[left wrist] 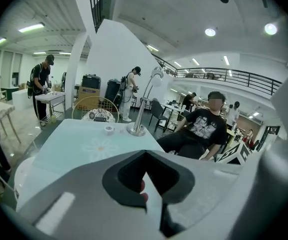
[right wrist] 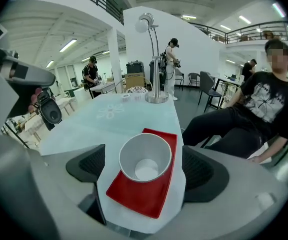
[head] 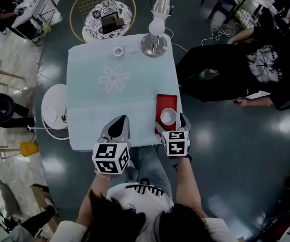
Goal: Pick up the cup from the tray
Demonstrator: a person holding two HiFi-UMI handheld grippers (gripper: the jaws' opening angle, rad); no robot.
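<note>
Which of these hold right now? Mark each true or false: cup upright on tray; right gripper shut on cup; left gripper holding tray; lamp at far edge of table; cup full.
1. The cup stands upright on the red tray. True.
2. The right gripper is shut on the cup. False: its jaws stand apart, one on each side of the cup, with gaps showing.
3. The left gripper holds the tray. False: its jaws are together, over the table to the left of the tray.
4. The lamp stands at the table's far edge. True.
5. The cup is full. False: it is empty and its white bottom shows.
</note>
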